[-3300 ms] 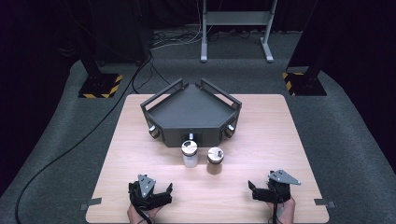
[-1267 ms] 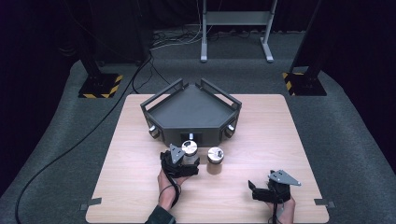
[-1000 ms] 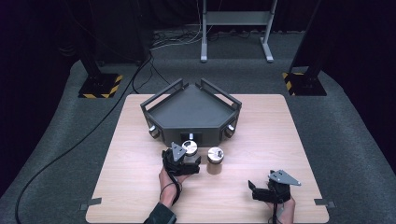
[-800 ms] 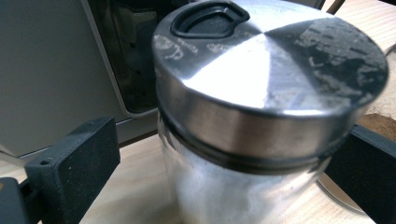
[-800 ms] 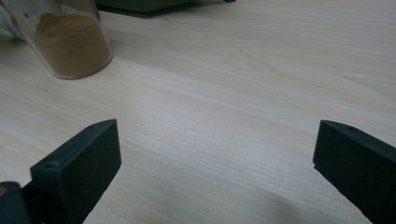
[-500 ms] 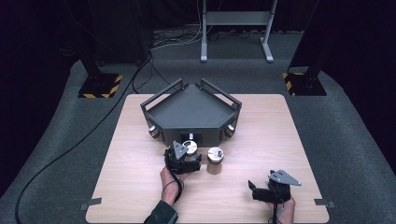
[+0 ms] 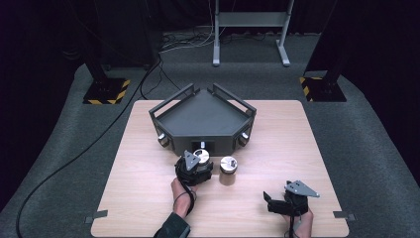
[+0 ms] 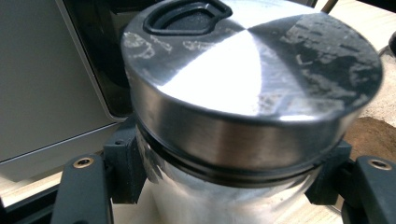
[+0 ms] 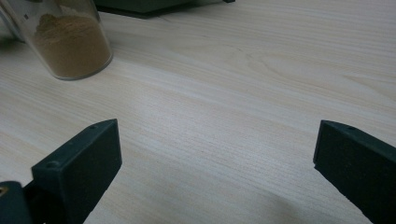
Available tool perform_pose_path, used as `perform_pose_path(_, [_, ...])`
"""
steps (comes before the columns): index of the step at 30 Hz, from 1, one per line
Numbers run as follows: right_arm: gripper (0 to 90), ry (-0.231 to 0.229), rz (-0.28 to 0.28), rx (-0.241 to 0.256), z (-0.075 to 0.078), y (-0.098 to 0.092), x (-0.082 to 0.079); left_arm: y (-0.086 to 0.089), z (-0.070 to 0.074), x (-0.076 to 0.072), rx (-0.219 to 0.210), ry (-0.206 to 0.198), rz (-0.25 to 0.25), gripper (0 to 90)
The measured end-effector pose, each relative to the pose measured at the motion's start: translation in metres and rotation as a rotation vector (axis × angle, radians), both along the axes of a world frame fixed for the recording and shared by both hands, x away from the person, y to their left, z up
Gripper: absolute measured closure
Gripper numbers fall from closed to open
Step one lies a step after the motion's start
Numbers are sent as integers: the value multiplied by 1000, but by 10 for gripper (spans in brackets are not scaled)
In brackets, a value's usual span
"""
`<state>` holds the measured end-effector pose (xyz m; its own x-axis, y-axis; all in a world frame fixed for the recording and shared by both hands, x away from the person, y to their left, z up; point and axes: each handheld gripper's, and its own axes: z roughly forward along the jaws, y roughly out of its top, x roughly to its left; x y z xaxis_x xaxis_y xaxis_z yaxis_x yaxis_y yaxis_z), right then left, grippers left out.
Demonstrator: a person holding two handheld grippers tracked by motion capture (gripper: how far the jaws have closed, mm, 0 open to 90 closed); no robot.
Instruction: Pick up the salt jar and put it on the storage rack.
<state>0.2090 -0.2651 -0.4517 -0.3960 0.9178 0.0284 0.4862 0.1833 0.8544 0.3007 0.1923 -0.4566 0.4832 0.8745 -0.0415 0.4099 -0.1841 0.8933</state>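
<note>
Left hand-held gripper point(image 7: 195, 171) at mid-table, just in front of the dark grey angular rack with raised rails point(image 7: 202, 116). Its jaws stand either side of a clear glass jar with a brushed-metal lid point(image 8: 243, 93), pads against the glass below the lid rim; reads as clamped on the jar, though the contact faces are partly tucked under the lid overhang. From above, the jar's lid point(image 7: 202, 157) shows just beyond the gripper body, near the rack's small front opening.

Second jar, clear glass with metal lid and brown powder inside point(image 7: 228, 169), stands just beside the first, to its right, untouched. Its lower part with the tan powder appears at the upper left of the right gripper view point(image 9: 70, 44).

Right hand-held gripper point(image 7: 277, 202) rests low near the table's front right edge, jaws wide apart, nothing between them but bare light wood table point(image 9: 224, 93).

Progress, as a judgement: grasp on the first jar looks made; jar not yet lifted clear or placed. Rack tray empty as far as can be seen. Both jars remain to be dealt with.

Hard to make out: contents of the gripped jar, and its base, cut off by the frame bottom. Round fittings on the rack's front faces too small to identify. Rack interior behind the front opening dark.
</note>
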Motion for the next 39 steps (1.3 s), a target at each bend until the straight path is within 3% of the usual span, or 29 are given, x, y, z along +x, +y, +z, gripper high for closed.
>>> perform_pose_path(19, [2, -5, -7, -5, 0, 2, -1, -1, 5, -1, 19, 13, 3, 311])
perform_pose_path(39, [5, -7, -6, -8, 0, 2, -2, 7, 8, -13, 3, 0, 20, 312])
